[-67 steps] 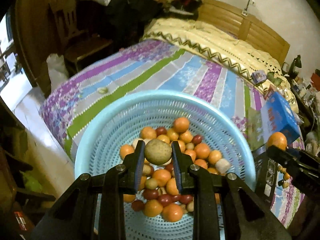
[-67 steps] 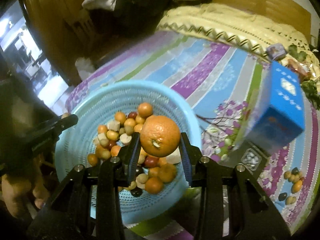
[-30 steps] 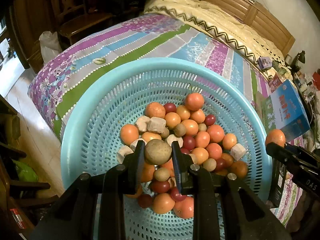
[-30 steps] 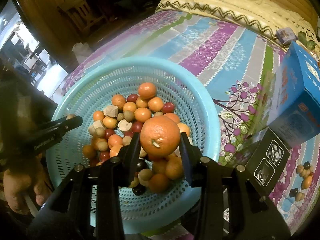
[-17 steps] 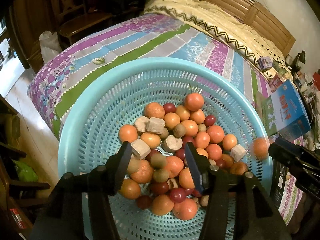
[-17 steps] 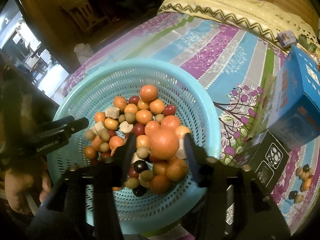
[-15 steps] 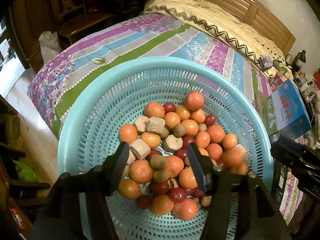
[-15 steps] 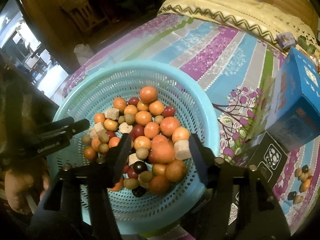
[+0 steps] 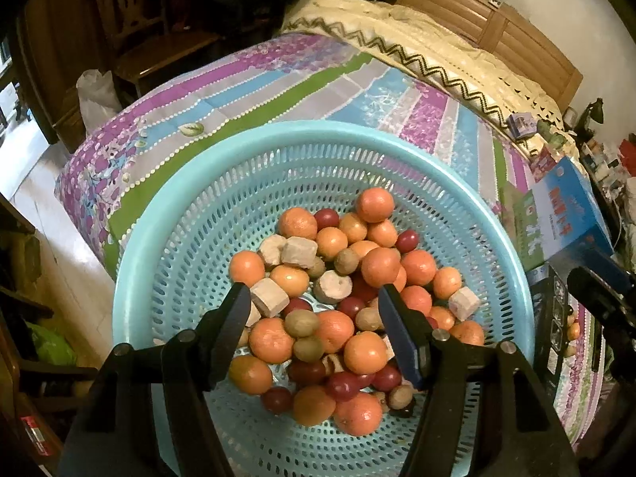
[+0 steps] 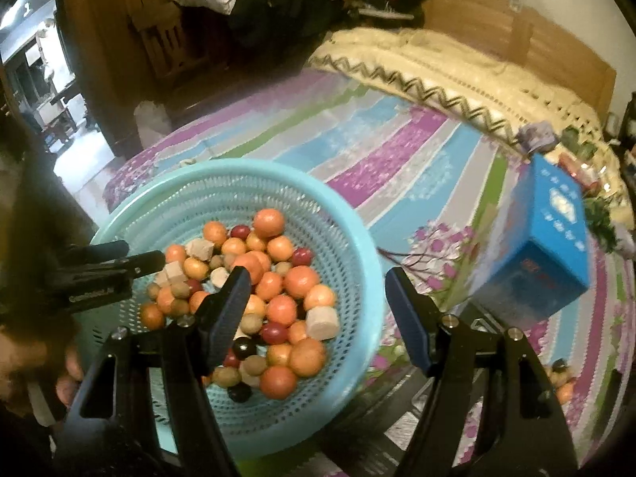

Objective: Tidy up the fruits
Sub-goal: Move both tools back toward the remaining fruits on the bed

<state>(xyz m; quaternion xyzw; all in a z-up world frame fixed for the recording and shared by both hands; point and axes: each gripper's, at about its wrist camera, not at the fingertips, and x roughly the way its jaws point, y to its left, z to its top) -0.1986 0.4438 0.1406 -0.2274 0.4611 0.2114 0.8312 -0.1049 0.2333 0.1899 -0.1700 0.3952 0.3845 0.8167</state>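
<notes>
A light-blue perforated basket (image 9: pixel 318 129) (image 10: pixel 222 167) sits on the striped bedspread. It holds a heap of fruit (image 9: pixel 330 330) (image 10: pixel 280 310): oranges, small red fruits, brown-green round ones and pale cubes. My left gripper (image 9: pixel 312 294) hovers over the middle of the heap, its jaws opening with nothing between the pads. My right gripper (image 10: pixel 316 278) hangs above the basket's right side, its jaws also opening and empty. Each gripper also shows in the other's view: the right gripper (image 9: pixel 596 298) at the basket's right rim, the left gripper (image 10: pixel 107 274) at the left with a hand (image 10: pixel 67 365) on it.
A blue carton (image 10: pixel 548 254) (image 9: pixel 568 206) stands to the right of the basket, with a black box (image 9: pixel 552 318) in front of it. A few small fruits (image 10: pixel 560 377) lie on the bedspread (image 10: pixel 397 159) at far right. A cream blanket, a wooden headboard and a chair are beyond.
Both grippers have opened. The left let go of a brown-green fruit and the right let go of a large orange; both fell into the basket. The right gripper has lifted slightly.
</notes>
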